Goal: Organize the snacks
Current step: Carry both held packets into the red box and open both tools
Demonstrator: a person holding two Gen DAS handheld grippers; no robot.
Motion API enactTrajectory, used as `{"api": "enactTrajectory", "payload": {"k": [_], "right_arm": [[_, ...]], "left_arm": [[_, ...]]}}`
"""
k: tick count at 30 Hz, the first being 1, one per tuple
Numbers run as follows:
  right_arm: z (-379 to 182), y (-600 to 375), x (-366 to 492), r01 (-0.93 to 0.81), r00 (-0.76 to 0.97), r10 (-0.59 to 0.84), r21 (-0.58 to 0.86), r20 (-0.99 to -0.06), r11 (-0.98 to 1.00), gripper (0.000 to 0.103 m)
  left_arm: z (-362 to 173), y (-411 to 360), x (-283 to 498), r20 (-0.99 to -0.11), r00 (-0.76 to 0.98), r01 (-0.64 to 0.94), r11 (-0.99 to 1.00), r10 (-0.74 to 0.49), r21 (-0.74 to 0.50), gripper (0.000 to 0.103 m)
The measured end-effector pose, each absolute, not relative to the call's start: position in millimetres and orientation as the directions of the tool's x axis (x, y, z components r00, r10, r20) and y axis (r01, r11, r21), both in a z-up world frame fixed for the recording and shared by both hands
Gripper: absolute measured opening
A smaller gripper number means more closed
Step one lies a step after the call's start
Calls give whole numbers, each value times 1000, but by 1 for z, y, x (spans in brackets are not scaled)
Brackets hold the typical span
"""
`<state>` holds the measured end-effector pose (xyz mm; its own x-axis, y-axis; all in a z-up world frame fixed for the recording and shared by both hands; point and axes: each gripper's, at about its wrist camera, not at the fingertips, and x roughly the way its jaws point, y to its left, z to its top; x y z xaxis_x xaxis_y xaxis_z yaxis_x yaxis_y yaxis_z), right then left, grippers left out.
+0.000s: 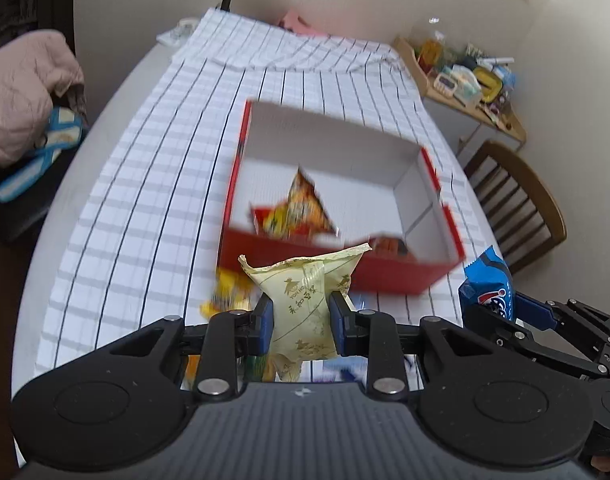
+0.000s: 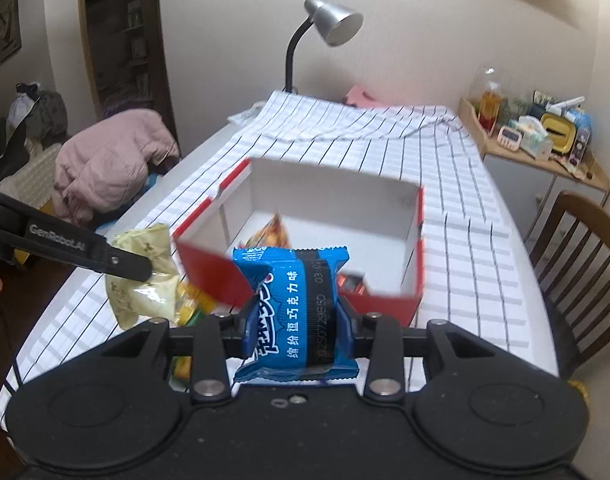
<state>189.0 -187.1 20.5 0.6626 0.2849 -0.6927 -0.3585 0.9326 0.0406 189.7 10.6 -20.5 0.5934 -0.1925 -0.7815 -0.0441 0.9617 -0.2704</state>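
Observation:
My left gripper (image 1: 301,322) is shut on a pale yellow-green snack packet (image 1: 305,304), held above the near table edge. My right gripper (image 2: 295,322) is shut on a blue snack packet (image 2: 297,300). Both packets hang just in front of a red box with a white inside (image 1: 409,184). An orange snack bag (image 1: 301,212) lies in the box, and a darker packet (image 1: 389,246) sits at its near wall. In the right wrist view the left gripper (image 2: 137,270) holds the pale packet (image 2: 145,280) at the left. The blue packet (image 1: 489,288) shows at the right of the left wrist view.
Several yellow and orange snacks (image 1: 229,292) lie on the checked tablecloth (image 1: 145,184) under the grippers. A desk lamp (image 2: 329,24) stands at the table's far end. A wooden chair (image 2: 585,264) and a cluttered shelf (image 2: 545,132) are to the right, pink bedding (image 2: 109,160) to the left.

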Motion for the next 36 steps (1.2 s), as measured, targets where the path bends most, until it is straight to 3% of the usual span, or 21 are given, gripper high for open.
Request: {"api": "enactTrajectory", "payload": {"k": [12,22,36], "right_arm": [[10,-192,281,-327,647,254,39,-719,944,37],[-36,-183,339,-332,571,214,15,-793,943,37],[-80,-158,373,-412,484,193,-27,-853,911,37]], "left_arm": [[-7,0,282,-773,629,-60,986,-84,-156,28],[-39,-14,346,-809,587,-72,997,22,-25,28],[-79,-30,387,-861,506,-34,998,54,43,28]]}}
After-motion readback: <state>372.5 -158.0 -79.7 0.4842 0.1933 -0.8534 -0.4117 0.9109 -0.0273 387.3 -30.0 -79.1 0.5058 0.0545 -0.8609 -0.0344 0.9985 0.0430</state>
